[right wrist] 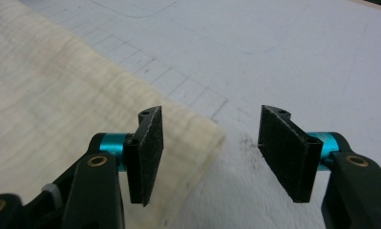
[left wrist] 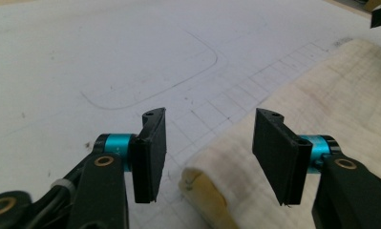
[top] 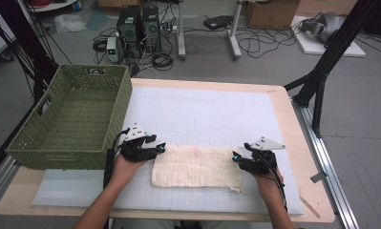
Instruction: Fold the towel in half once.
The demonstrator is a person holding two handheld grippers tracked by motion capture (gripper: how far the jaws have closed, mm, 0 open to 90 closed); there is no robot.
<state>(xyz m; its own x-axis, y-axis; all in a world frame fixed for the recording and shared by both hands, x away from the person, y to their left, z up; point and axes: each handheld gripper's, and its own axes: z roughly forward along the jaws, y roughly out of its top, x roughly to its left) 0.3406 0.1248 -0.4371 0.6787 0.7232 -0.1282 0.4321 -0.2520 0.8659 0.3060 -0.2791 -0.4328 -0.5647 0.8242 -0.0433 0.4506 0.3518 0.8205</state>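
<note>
High view first: a folded cream towel (top: 196, 167) lies flat on the white mat (top: 212, 114) near the person's edge of the worktop (top: 300, 191), long axis running left to right. The left tool (top: 160, 148) sits right at the towel's left short end, the right tool (top: 235, 156) at its right short end, both pointing inward at each other along that axis. So each hand is nearest its own end, with 2 ends and 2 tools. The green wicker basket (top: 73, 119) stands on the far left, just beside the left hand, well apart from the right one.

Left gripper view: the left tool (left wrist: 207, 157) has its jaws spread with nothing pinched. The towel (left wrist: 331, 119) has its rolled fold edge poking into the gap, lower and to the right side, with the cloth stretching away up and right. The pads don't look to be touching it.

Right gripper view: the right tool (right wrist: 209, 157) is also spread wide and gripping nothing. The towel (right wrist: 49, 95) has a corner lying under and just past the left jaw, with bare mat under the right jaw.

Judging from that, the next fold or lift probably depends on both tools closing on their own short ends, and since the basket is on the left, the left hand is the closer one for carrying
</note>
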